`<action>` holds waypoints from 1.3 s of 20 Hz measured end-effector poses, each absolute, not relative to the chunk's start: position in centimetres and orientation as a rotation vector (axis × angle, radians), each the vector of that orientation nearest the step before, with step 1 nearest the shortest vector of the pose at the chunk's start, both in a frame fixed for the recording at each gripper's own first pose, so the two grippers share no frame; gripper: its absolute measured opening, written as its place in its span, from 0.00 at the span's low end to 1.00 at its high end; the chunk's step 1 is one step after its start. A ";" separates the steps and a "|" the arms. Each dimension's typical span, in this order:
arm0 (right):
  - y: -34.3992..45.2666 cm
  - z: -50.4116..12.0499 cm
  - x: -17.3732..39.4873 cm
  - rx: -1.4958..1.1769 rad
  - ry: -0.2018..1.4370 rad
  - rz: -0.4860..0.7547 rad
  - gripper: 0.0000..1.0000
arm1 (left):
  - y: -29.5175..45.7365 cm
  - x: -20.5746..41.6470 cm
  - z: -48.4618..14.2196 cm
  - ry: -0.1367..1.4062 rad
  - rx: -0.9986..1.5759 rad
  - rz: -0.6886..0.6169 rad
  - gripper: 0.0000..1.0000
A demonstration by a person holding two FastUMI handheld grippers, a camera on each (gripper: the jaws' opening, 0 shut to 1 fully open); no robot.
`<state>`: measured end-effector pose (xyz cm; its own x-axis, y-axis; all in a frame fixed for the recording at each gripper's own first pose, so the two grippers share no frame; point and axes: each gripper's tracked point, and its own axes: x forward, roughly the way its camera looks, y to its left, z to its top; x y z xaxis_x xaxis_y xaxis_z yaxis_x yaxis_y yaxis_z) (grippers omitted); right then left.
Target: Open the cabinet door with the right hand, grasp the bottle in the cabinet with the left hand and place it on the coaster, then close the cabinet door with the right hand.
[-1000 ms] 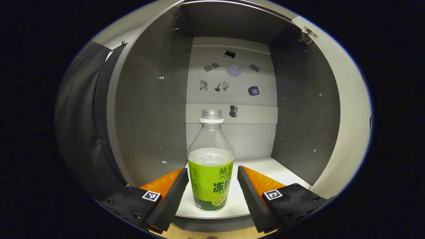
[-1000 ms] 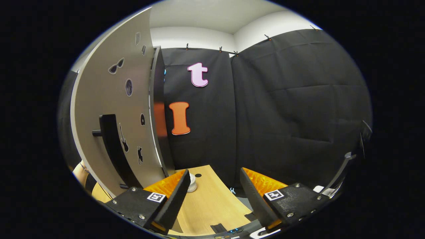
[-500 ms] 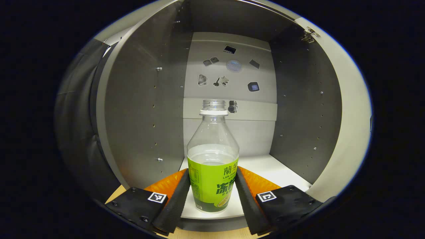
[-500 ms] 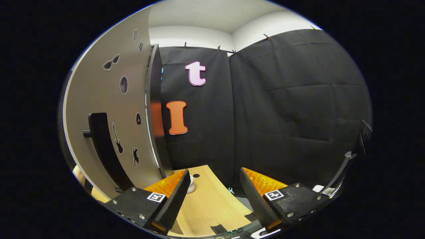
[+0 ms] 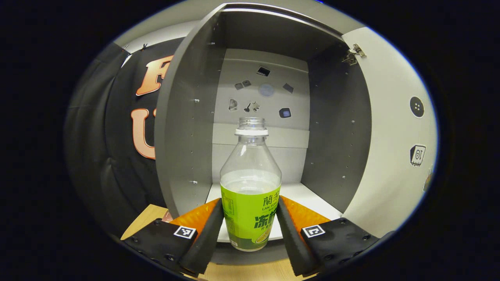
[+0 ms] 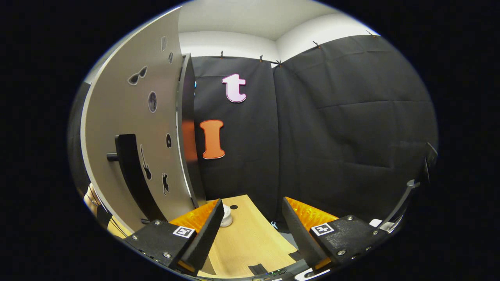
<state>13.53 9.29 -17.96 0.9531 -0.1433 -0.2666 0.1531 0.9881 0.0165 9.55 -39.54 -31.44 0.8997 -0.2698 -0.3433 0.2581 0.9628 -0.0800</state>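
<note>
Door (image 6: 129, 128) stands open. The left gripper (image 5: 250, 218) is clamped on the bottle (image 5: 250, 187) at the cabinet (image 5: 269, 117) front. The right gripper (image 6: 250, 230) waits with fingers apart over the table (image 6: 246, 242). Coaster placement and closing remain.

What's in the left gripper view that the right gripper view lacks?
Left gripper view: left claw shut on the clear plastic bottle with a green label, in front of the grey cabinet and its open interior. Right gripper view: right claw open and empty, the door's black bar handle, a small white round object on the table. Both: the open pale cabinet door, black cloth wall, light wooden table.
</note>
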 end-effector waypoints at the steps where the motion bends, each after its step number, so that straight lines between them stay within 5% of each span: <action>1: 9.4 -18.0 13.2 0.038 0.268 -0.143 0.93 | -39.1 8.9 -31.3 0.360 -0.027 -0.270 0.84; 13: 10.8 -18.0 11.8 0.035 0.262 -0.093 0.95 | -30.5 1.2 -33.4 0.381 0.013 -0.213 0.86; 26: 11.3 -17.7 10.9 0.024 0.265 -0.107 0.98 | -23.3 -5.2 -45.0 0.497 0.073 -0.131 0.84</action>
